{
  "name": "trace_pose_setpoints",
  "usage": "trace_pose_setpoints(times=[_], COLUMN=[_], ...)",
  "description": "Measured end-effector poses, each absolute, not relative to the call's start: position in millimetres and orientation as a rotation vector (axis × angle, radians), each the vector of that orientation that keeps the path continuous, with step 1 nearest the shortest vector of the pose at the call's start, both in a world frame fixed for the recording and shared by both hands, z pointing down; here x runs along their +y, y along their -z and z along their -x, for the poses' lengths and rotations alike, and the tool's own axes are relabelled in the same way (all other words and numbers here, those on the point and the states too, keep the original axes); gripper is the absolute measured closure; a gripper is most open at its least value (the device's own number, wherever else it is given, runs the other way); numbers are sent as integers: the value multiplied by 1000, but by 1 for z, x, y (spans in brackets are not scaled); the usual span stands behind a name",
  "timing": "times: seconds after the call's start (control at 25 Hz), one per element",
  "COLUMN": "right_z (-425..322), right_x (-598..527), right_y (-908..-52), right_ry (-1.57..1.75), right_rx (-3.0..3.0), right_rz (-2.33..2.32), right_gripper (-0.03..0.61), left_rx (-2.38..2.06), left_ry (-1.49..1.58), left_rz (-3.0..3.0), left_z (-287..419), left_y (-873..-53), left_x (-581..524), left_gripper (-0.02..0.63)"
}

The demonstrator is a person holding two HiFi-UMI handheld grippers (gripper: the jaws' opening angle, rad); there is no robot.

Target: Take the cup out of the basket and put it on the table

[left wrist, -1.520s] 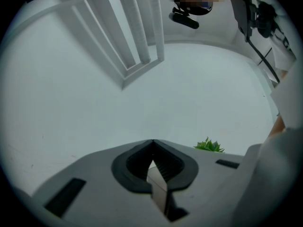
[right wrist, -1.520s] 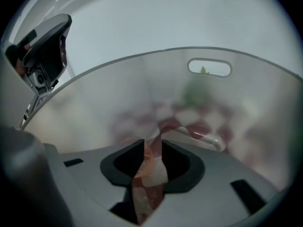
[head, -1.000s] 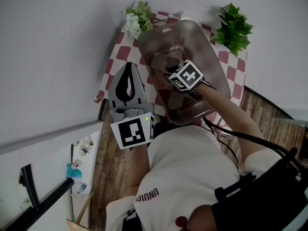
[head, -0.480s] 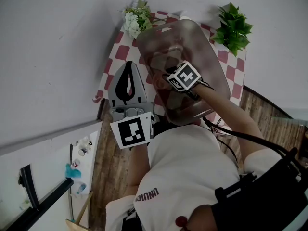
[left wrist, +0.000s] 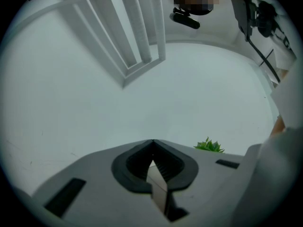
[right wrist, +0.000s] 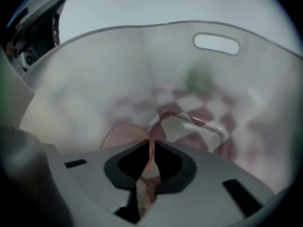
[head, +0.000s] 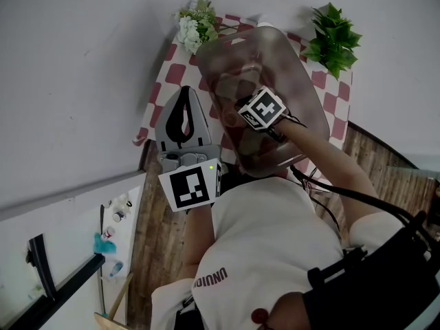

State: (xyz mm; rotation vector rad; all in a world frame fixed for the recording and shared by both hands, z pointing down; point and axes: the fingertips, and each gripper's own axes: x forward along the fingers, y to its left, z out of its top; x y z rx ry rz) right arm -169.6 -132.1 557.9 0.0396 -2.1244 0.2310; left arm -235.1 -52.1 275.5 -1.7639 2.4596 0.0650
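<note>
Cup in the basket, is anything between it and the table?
Yes. The basket's wall rings the cup, pinched in the right claw; it must rise over that wall to reach the table.

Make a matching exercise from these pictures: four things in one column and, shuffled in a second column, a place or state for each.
Things:
1. left gripper
2. right gripper
3. green leafy plant
4. bunch of white flowers

Places or states:
A. far left corner of the red-and-white checked tablecloth
B. jaws shut on the clear handled cup, inside the translucent plastic basket
C. far right corner of the tablecloth
D. jaws together on nothing, outside the basket

Pairs: 1-D; 2-B; 3-C; 4-A
</note>
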Motion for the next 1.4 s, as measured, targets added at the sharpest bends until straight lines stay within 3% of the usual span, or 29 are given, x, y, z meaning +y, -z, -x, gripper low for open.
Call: trace_pose_setpoints(times=[1.4], right_z=[172], right_x=[-151], right_y=[-487], right_ry=[-178], right_rx=[-2280], right_rz=[-202], right_gripper=[541], left_rx=[2406], left_ry=[-34], left_rz=[1783], left_z=[225], left_y=[-269], left_x=[-48], left_gripper=[601])
